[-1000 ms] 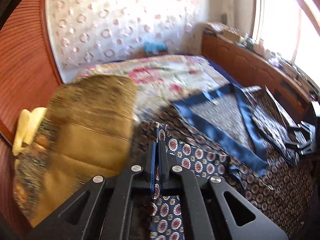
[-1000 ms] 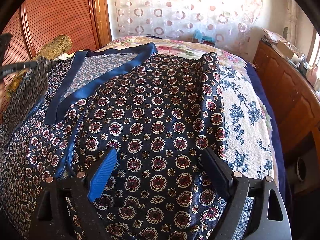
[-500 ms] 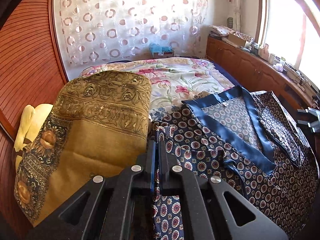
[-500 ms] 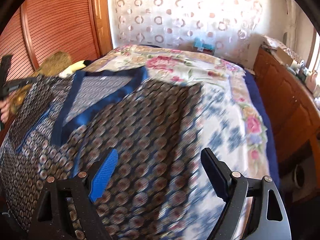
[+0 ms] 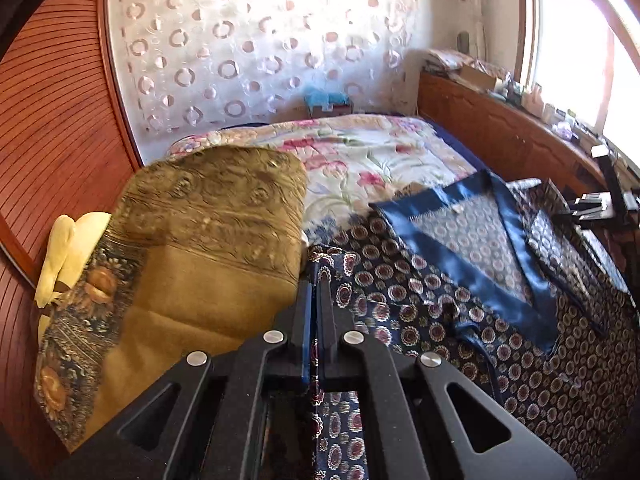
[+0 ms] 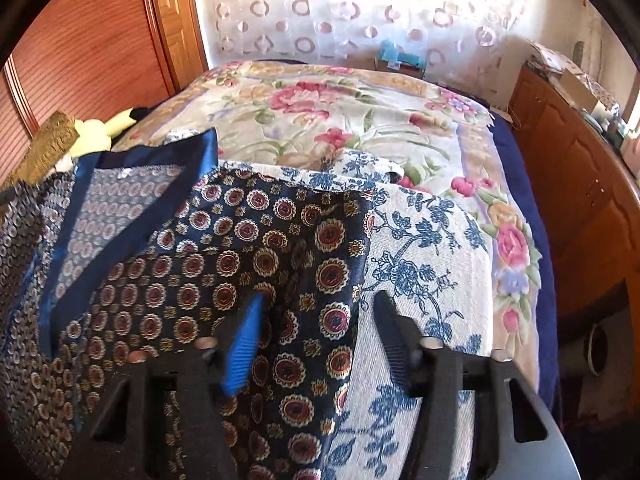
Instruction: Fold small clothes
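Note:
A navy pyjama top [image 5: 460, 304] with a red-and-gold medallion print and a plain blue satin collar lies spread on the bed; it also shows in the right wrist view [image 6: 256, 264]. My left gripper [image 5: 315, 292] is shut on the top's left edge. My right gripper [image 6: 320, 304] is partly open, its jaws narrower than before, with the top's right edge between the blue pad [image 6: 244, 348] and the black finger [image 6: 394, 332]. It is not pinching the cloth. The right gripper's body shows in the left wrist view [image 5: 600, 204] at the far right.
An olive-gold patterned cushion [image 5: 192, 264] and a yellow plush toy [image 5: 64, 248] lie left of the top. A blue-floral white cloth [image 6: 424, 256] lies under its right side on the floral bedspread [image 6: 340, 120]. A wooden cabinet [image 6: 580, 184] runs along the right.
My right gripper's jaws have closed partway around the top's right edge and the gripper moved forward and down. My left gripper stays shut on the left edge, shifting slightly.

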Tool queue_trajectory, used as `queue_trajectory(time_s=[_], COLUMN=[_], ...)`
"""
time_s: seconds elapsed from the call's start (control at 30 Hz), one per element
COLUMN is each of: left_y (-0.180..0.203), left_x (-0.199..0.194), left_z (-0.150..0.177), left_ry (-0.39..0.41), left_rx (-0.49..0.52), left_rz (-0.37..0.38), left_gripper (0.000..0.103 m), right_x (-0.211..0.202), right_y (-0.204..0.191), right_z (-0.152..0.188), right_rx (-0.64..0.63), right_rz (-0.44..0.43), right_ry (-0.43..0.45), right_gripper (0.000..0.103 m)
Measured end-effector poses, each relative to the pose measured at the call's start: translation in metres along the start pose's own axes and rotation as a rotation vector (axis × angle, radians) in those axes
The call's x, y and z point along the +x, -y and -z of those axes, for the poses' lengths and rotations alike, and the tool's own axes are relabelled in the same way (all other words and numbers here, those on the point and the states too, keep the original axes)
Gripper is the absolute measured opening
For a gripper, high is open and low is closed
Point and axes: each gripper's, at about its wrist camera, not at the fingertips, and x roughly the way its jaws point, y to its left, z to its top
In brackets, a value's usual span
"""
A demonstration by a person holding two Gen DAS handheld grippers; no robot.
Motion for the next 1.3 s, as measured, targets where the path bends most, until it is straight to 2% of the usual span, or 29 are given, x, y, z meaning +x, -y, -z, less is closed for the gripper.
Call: queue_trajectory(time_s=[0.03,0.07,0.1,0.17,0.3,0.5,0.73,0.93,1.1,1.3], left_y=[-0.002,-0.004,-0.005,-0.006,-0.003,0.006,0.016,0.005,-0.009,-0.012], left_x=[-0.005,-0.008,-0.013,-0.023,-0.049,-0.093,-0.157,-0.197,-0.221,-0.224], left_z=[-0.002,-0.003,-0.005,-0.007,-0.008,0.001,0.047,0.103,0.155,0.196], left_ry=[0.018,0.028,0.04,0.064,0.115,0.168,0.22,0.223,0.194,0.132], left_rx=[-0.01,-0.016,-0.022,-0.032,-0.04,-0.033,-0.033,-0.085,-0.157,-0.197], left_rz=[-0.004,-0.005,-0.007,-0.01,-0.013,0.003,0.027,0.027,0.017,0.021], left_gripper=[0.003,0.003,0.003,0.003,0.003,0.002,0.002,0.002,0.002,0.002], right_x=[0.001,0.001,-0.002,-0.008,-0.043,-0.106,-0.174,-0.217,-0.252,-0.267], right_y=[0.0,-0.001,0.001,0.0,0.002,-0.003,-0.024,-0.04,-0.046,-0.061], right_z=[0.0,0.0,-0.001,0.0,0.003,0.023,0.077,0.141,0.2,0.252], right_rx=[-0.009,-0.021,-0.031,-0.057,-0.045,-0.032,-0.034,-0.04,-0.032,-0.08], right_rz=[-0.001,-0.002,-0.007,0.016,0.049,0.043,0.02,-0.013,-0.047,-0.079], right_ry=[-0.003,0.003,0.003,0.015,0.112,0.238,0.323,0.349,0.354,0.263], right_gripper=[0.031,0.015,0.008,0.003,0.002,0.002,0.002,0.002,0.002,0.002])
